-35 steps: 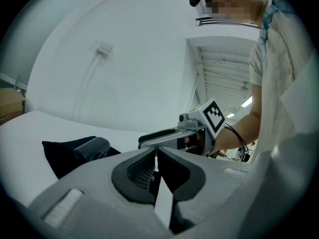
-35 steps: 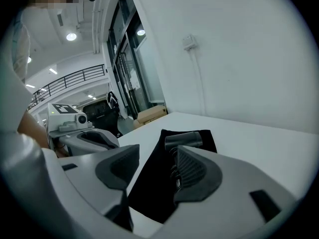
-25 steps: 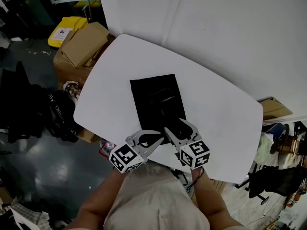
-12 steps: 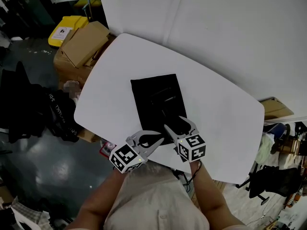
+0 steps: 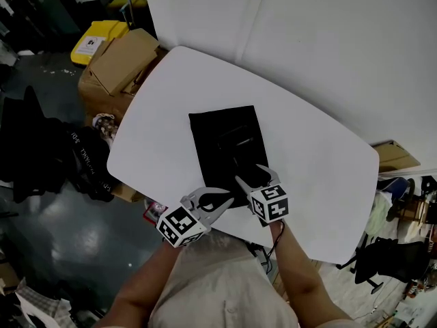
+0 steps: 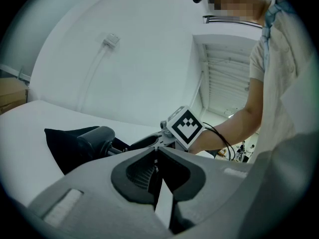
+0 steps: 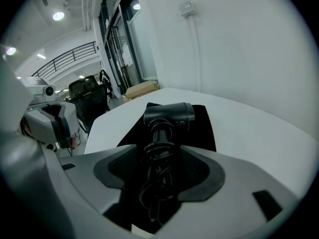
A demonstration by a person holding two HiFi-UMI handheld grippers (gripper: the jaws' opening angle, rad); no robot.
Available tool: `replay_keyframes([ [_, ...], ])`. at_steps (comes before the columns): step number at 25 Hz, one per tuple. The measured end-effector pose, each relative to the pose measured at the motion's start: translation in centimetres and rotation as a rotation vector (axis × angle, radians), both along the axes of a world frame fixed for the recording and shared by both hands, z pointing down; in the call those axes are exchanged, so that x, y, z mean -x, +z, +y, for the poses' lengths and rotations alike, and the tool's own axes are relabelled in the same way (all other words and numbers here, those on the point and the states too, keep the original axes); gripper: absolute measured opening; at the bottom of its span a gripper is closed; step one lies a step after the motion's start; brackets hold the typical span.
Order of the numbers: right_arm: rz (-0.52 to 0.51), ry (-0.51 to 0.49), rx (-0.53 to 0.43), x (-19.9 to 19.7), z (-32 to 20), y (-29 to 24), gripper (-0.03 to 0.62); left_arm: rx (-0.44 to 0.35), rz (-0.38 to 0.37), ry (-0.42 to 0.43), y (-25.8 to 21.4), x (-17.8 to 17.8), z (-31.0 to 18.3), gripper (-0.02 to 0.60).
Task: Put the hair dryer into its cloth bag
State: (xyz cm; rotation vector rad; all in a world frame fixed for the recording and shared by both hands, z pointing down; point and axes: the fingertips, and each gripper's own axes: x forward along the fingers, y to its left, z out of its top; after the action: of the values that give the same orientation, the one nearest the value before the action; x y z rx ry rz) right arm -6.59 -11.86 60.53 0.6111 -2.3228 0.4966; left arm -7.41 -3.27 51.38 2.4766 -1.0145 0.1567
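1. The right gripper (image 7: 159,156) has just been opening its jaws; they straddle the black plastic hair dryer's (image 7: 168,114) cord-wrapped handle, unclamped. The left gripper (image 6: 155,156) is clenched and empty.
2. The dryer lies atop the flat black cloth bag (image 5: 218,125) on the white table (image 5: 314,156).
3. Bagging hasn't begun. Likely next: clamp the handle and open the bag's mouth.

Head view steeply down over table (image 5: 321,149), gripper views low, close (both showing the hair dryer (image 7: 168,114))

Black hair dryer (image 7: 167,114) on black cloth bag (image 5: 212,132), white table (image 5: 307,156). My left gripper (image 5: 229,198) and right gripper (image 5: 251,174) bear black-and-white squared cubes.
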Motion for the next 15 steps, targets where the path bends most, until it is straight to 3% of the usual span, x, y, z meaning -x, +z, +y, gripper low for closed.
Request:
replay_keyframes([
  [15,0.069,-0.022,0.112,0.6,0.1,2.7,0.268,0.019,0.009,-0.004,0.6,0.4,0.0,0.012],
])
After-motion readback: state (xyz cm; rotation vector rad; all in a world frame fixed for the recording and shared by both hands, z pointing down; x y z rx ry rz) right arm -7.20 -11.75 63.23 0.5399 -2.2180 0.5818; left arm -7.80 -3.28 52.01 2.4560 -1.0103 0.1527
